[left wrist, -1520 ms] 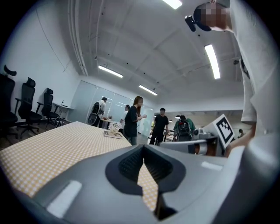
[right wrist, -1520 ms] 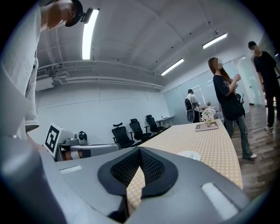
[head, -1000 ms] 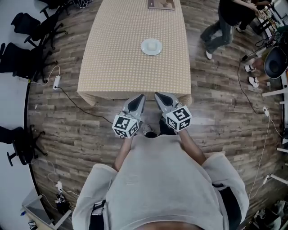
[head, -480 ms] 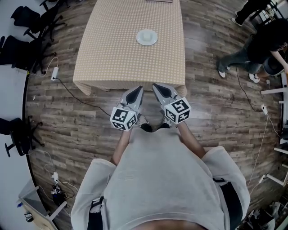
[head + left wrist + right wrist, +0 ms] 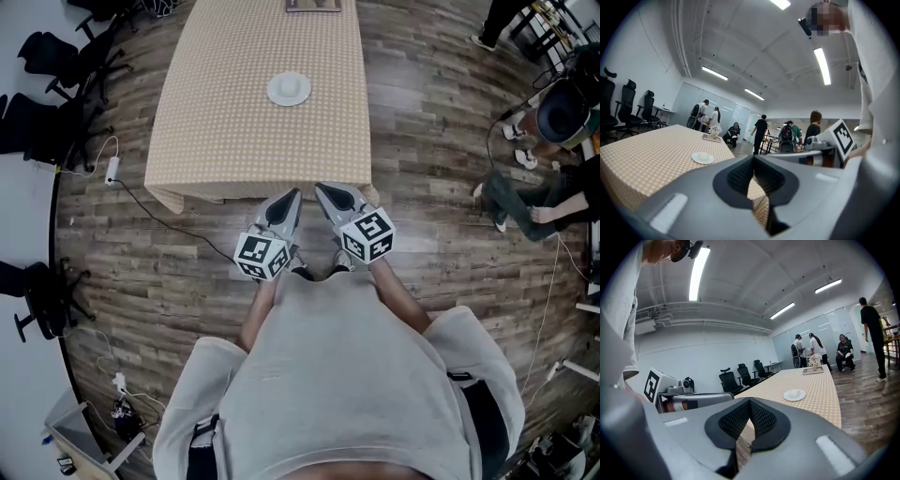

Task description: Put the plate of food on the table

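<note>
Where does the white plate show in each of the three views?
Head view: plate top centre, on the table.
Left gripper view: plate left of centre, above the jaws.
Right gripper view: plate right of centre.
Shared landmark: the checked table.

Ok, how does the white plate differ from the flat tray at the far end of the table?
The white plate is round; the tray is rectangular and darker. The plate sits near the middle of the table, while the tray lies at its far end. The plate carries a pale lump of food; the tray carries a small bunch of flowers. Both lie flat on the table.
</note>
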`<control>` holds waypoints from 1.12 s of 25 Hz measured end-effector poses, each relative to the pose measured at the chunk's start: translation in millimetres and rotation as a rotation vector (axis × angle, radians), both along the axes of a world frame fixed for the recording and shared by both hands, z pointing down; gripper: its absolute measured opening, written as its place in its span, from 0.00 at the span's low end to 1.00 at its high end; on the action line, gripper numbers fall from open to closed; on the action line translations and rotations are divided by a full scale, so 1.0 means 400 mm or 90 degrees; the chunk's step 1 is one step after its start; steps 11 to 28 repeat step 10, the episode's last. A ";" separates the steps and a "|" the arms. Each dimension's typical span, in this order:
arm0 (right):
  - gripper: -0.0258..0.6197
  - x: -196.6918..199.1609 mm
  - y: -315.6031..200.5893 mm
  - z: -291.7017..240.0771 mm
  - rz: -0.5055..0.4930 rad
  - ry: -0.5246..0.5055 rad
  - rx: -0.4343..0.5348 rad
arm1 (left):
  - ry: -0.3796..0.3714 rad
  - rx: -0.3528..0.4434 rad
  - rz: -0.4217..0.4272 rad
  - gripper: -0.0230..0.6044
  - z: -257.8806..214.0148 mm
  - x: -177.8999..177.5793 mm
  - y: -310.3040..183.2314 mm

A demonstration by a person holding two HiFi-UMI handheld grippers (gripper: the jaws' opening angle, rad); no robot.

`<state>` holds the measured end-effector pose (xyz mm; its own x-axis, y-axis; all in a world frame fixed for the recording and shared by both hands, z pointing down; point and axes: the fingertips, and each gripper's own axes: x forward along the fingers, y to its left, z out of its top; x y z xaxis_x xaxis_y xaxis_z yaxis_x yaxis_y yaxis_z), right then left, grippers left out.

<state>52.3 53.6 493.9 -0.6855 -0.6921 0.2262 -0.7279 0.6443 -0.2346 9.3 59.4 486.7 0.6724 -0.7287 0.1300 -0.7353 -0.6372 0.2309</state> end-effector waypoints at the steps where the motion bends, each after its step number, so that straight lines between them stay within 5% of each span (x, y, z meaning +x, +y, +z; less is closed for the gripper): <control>1: 0.04 0.001 0.001 0.000 -0.001 0.000 0.000 | 0.000 0.001 0.001 0.05 -0.001 0.004 -0.002; 28: 0.04 0.007 0.002 -0.007 -0.008 -0.005 -0.003 | 0.003 0.008 -0.003 0.05 -0.014 0.019 0.002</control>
